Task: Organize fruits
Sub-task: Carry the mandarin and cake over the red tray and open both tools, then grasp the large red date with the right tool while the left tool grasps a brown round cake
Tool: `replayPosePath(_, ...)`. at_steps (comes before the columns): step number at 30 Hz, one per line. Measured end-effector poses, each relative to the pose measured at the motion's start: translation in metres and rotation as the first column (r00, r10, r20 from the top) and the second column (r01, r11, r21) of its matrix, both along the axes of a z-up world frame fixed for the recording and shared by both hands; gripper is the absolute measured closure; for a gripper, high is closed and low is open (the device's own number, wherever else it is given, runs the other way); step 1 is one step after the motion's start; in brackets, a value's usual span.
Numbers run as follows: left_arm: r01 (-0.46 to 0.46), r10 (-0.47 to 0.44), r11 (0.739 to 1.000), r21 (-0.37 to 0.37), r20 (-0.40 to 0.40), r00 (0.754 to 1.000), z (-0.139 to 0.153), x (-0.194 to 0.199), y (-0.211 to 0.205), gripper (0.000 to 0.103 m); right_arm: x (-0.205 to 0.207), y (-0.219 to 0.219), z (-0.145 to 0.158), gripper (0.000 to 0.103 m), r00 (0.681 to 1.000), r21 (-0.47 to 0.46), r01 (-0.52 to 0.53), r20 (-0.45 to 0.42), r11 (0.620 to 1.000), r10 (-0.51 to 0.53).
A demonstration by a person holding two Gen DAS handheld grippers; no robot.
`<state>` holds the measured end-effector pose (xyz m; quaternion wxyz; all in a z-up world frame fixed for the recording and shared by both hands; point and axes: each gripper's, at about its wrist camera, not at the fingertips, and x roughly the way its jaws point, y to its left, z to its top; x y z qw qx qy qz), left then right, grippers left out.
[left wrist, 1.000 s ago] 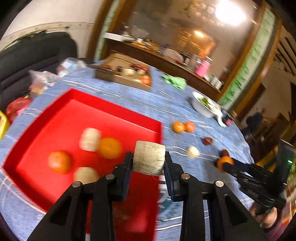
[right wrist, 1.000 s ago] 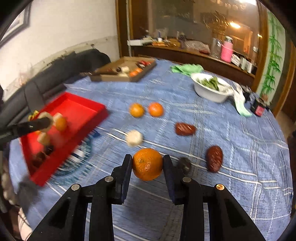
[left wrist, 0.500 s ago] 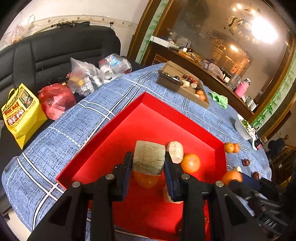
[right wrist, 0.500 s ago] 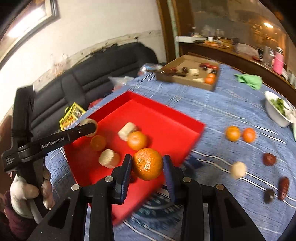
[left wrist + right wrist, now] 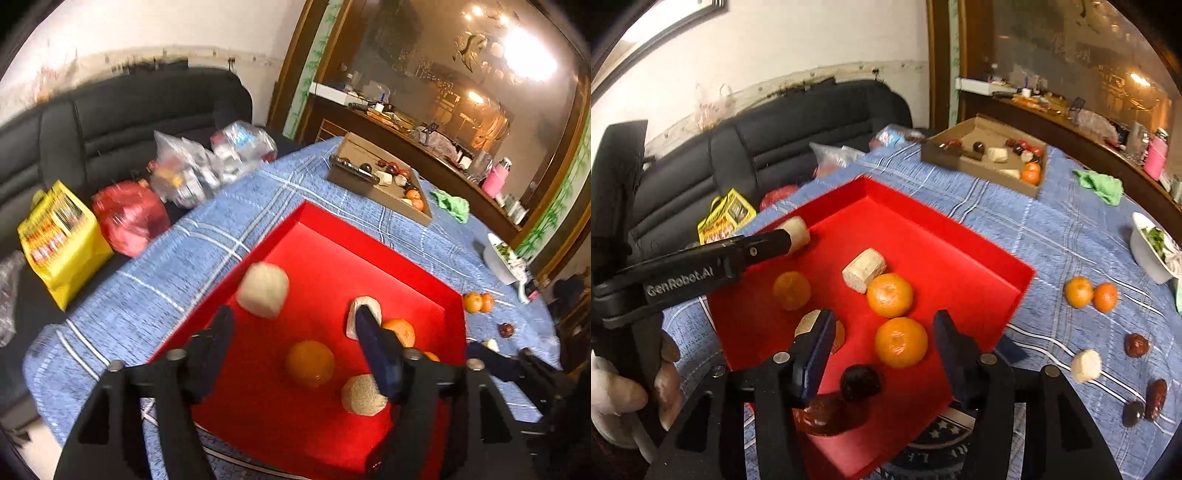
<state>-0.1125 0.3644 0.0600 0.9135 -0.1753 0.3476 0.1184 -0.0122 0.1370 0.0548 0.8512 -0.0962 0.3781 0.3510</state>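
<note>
Both jaws are opening over the red tray point(image 5: 997, 258), the left gripper point(image 5: 291, 325) dropping a pale chunk point(image 5: 263, 290), the right gripper point(image 5: 882, 334) an orange point(image 5: 900, 342). Best let each fruit settle inside the rim before pulling away

The tray point(image 5: 979, 240) was bright red, the oranges point(image 5: 890, 295) orange, and the cut pieces point(image 5: 864, 275) pale cream. The bench cloth point(image 5: 1052, 229) was blue with white crossing lines. The sofa point(image 5: 110, 122) was black.

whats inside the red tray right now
Shallow red tray holds three round oranges, pale cut chunks and dark fruits; its near corner is hidden behind the right hand-held gripper.
</note>
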Motion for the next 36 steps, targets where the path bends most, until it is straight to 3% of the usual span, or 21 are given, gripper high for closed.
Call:
replayPosePath(2,-0.01,0.01,0.999,0.041,-0.002,1.0,0.007,0.0,-0.008,0.023,-0.003,-0.011,0.003,0.043,1.0,0.016,0.022,0.002,1.0,-0.022)
replayPosePath(9,0.053,-0.056,0.99,0.133,0.013,0.998,0.028,-0.005,-0.051,0.023,-0.007,-0.073,0.004,0.04,0.992,0.067,0.129,-0.024,0.989,-0.127)
replayPosePath(20,0.138,-0.141,0.958,0.252,-0.006,0.99,0.047,-0.006,-0.12,0.023,-0.008,-0.183,-0.006,0.038,0.944,0.14,0.326,-0.09,0.935,-0.316)
replayPosePath(28,0.224,-0.229,0.943,0.248,-0.01,0.973,0.059,-0.005,-0.152,0.023,-0.01,-0.24,-0.004,0.037,0.911,0.143,0.412,-0.069,0.9,-0.406)
replayPosePath(33,0.217,-0.232,0.955,0.204,0.053,0.971,0.08,-0.002,-0.148,0.022,0.003,-0.295,0.008,0.029,0.847,0.104,0.529,-0.011,0.842,-0.531)
replayPosePath(36,0.259,-0.27,0.952,0.165,0.046,0.962,0.076,0.005,-0.159,0.021,0.019,-0.314,0.006,0.029,0.822,0.073,0.568,-0.015,0.819,-0.569)
